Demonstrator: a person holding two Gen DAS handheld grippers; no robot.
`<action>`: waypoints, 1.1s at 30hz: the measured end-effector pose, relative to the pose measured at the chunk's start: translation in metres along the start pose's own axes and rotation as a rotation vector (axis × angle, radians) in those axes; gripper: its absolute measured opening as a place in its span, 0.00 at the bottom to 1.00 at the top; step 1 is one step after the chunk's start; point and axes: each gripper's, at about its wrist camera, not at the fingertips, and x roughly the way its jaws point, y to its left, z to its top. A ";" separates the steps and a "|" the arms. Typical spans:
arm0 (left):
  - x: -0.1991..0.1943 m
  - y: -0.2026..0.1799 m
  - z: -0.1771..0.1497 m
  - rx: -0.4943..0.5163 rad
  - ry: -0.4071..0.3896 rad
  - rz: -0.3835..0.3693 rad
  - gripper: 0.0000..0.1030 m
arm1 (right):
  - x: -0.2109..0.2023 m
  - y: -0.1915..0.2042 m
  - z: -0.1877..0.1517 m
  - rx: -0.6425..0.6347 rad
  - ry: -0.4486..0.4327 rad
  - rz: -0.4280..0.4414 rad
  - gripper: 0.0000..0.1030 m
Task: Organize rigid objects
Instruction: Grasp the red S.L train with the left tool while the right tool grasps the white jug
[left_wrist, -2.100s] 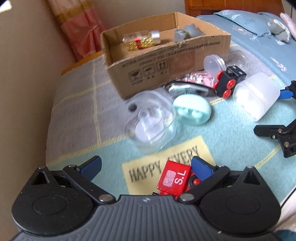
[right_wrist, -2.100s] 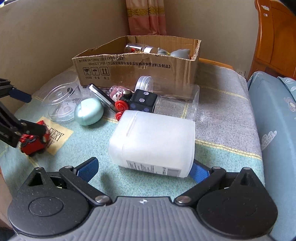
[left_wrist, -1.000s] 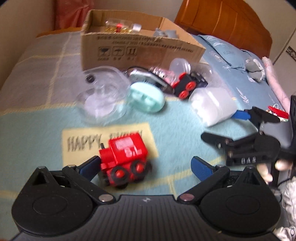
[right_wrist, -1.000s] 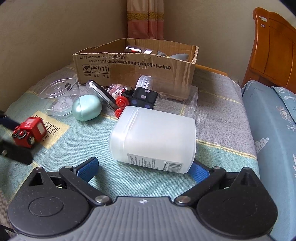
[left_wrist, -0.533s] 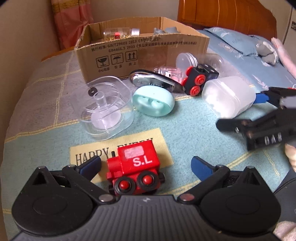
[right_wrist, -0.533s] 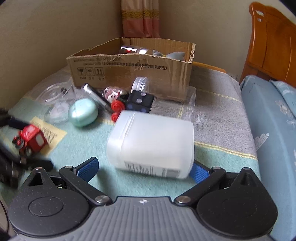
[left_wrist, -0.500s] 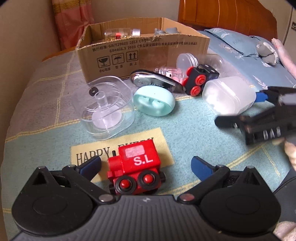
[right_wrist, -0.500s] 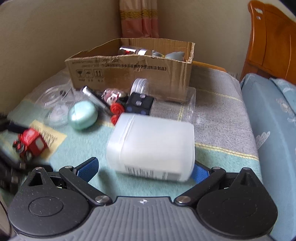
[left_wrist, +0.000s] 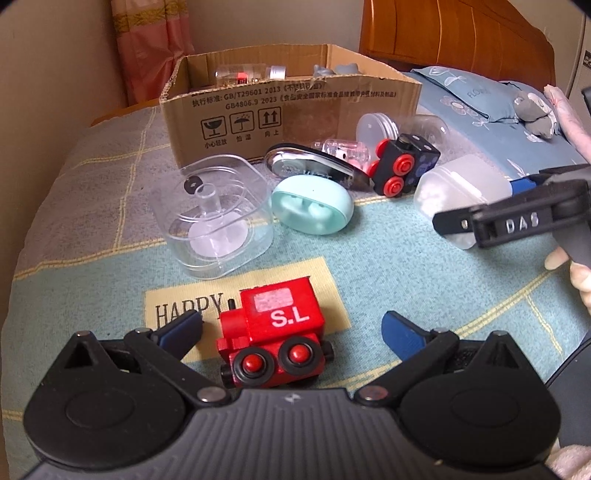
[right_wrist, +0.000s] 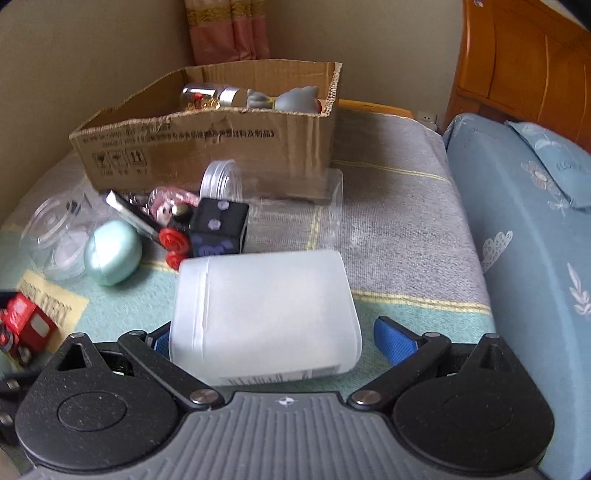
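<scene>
My left gripper (left_wrist: 291, 328) stands open around the red train (left_wrist: 273, 332), which sits on the blanket (left_wrist: 388, 258) between the blue pads, clear of both; two seconds ago it lay tipped against the right pad, so I judge it released and now resting upright on its wheels, side-on to me. My right gripper (right_wrist: 271, 338) is open and has advanced on the white tub (right_wrist: 262, 314), which now lies between its pads: the left pad is at or behind the tub's edge, the right pad just beside it, with no grip taken. The tub lies on its side on the blanket, near of the black train (right_wrist: 218, 230) and the box (right_wrist: 207, 147). The box stands far centre and already holds a bottle (right_wrist: 207, 96) and a grey figure (right_wrist: 291, 99). Still outside it are the mint case (left_wrist: 312, 208), the clear case (left_wrist: 214, 218), both trains and the tub. Assessment: the tub is the next pick; the red train awaits re-grasping.
</scene>
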 end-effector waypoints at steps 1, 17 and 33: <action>0.000 0.000 0.000 -0.002 0.004 0.001 0.99 | 0.000 0.002 -0.001 -0.013 -0.003 -0.005 1.00; -0.011 0.002 0.002 -0.088 0.021 -0.015 0.75 | 0.001 0.007 0.011 -0.090 0.003 0.062 1.00; -0.011 -0.006 0.005 -0.002 0.011 -0.008 0.49 | -0.004 0.017 0.018 -0.155 0.030 0.037 0.85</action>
